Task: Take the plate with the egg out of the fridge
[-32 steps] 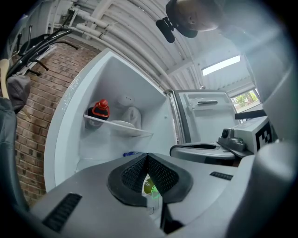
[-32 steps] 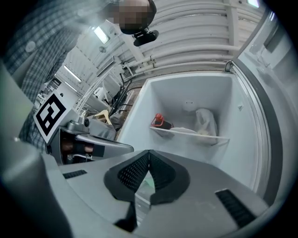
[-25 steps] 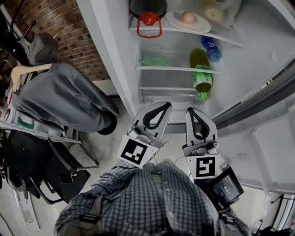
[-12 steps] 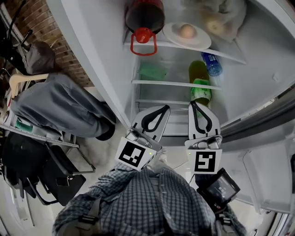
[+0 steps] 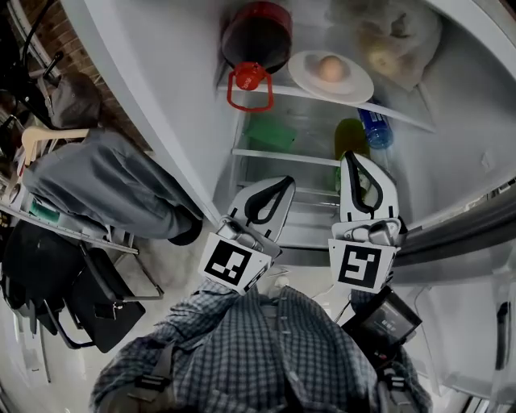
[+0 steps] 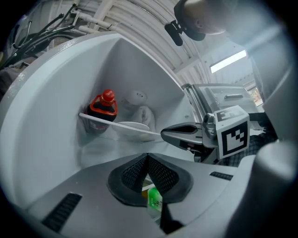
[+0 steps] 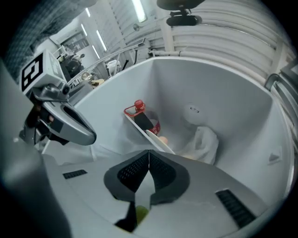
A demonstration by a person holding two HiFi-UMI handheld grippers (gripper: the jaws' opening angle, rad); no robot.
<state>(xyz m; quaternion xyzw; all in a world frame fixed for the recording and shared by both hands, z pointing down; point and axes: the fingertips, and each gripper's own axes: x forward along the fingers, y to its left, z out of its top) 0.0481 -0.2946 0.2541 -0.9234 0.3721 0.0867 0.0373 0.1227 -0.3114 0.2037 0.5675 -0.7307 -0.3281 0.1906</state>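
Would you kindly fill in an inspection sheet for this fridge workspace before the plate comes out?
Surface: top fridge shelf, door open.
Job's things: white plate on that shelf, egg on it, untouched.
Clutter: dark bottle with red cap left of the plate, plastic bag to its right; green bottle and blue bottle lower down.
Grippers: left gripper and right gripper both shut, empty, short of the top shelf.
Cables: bundle overhead in the left gripper view.
Surroundings: brick wall, chair draped with grey cloth, at left.

Brick wall left; grey-draped chair; black bag on pale floor.
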